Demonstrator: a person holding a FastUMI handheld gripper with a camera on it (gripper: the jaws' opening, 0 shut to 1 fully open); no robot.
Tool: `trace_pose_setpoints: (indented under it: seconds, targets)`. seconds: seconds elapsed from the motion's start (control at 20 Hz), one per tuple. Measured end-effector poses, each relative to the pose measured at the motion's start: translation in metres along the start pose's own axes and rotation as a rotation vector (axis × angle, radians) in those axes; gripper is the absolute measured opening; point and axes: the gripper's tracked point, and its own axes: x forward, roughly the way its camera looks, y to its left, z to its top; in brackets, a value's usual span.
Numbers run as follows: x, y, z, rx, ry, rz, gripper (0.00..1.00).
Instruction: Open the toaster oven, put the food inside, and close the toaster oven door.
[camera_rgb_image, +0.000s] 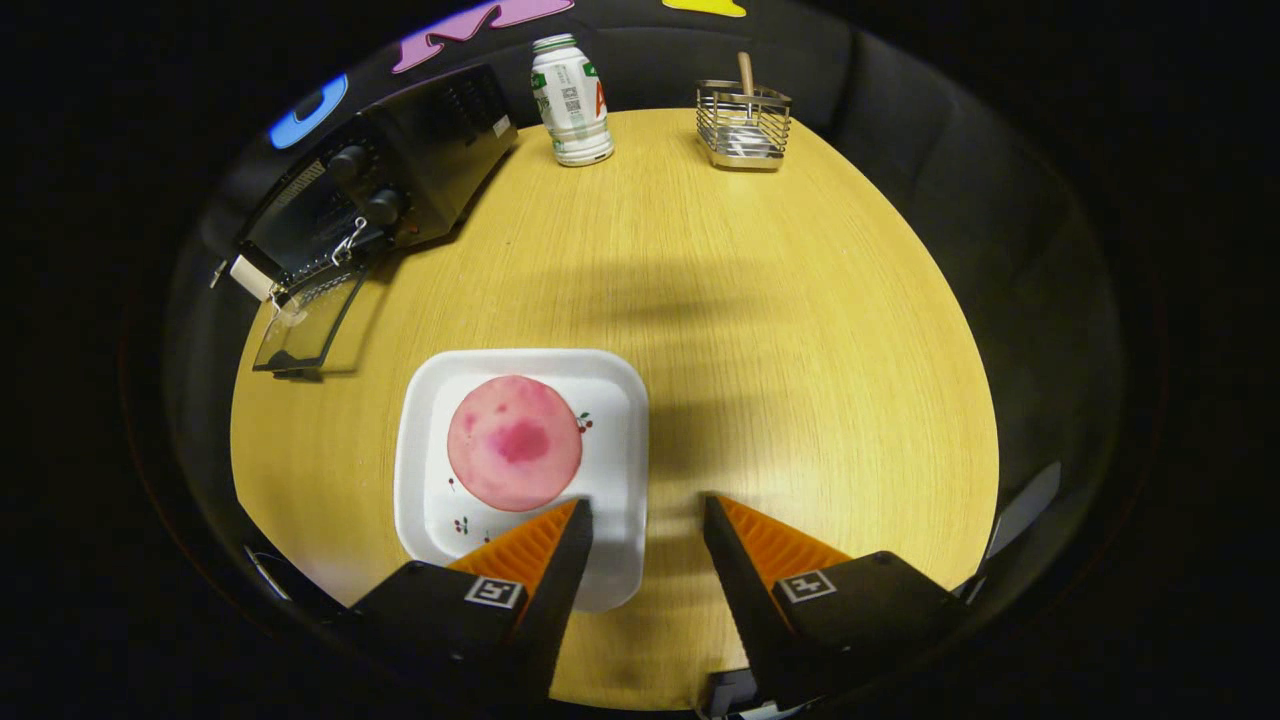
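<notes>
Jaws (647, 512) spread wide, empty, above wooden desk (800, 330).
Pink round food (514, 442) on white plate (425, 440), just ahead of left finger. Toaster oven (400, 170) far left w/ door (305, 320) dropped open. Bottle (571, 99) & wire basket (743, 125) at far edge.

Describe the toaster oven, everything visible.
The toaster oven is a black box, metal by the look of it, at the table's far corner, beyond the plate. Two round knobs sit on its front. Its glass door hangs open, folded down onto the table. Nothing else touches it; the open gripper is well short of it.
</notes>
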Motion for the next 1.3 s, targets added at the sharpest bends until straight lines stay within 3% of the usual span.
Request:
trace_pose_setpoints:
  seconds: [0.1,0.2,0.25,0.4,0.5,0.75,1.0,1.3]
  targets:
    - [0.001,0.004,-0.001,0.010,0.023,0.016,0.69]
    - [0.001,0.005,-0.003,0.074,0.066,0.026,0.30]
    - [0.001,0.003,-0.003,0.090,0.079,0.021,0.29]
    - [-0.001,0.000,-0.003,0.184,0.064,0.058,0.11]
    - [-0.002,0.002,-0.005,0.218,0.050,0.082,0.05]
    - [-0.004,0.012,-0.015,0.351,0.062,0.091,0.05]
    - [-0.023,0.047,-0.032,0.574,0.037,0.189,0.05]
    - [-0.055,0.088,-0.041,0.716,-0.010,0.292,0.05]
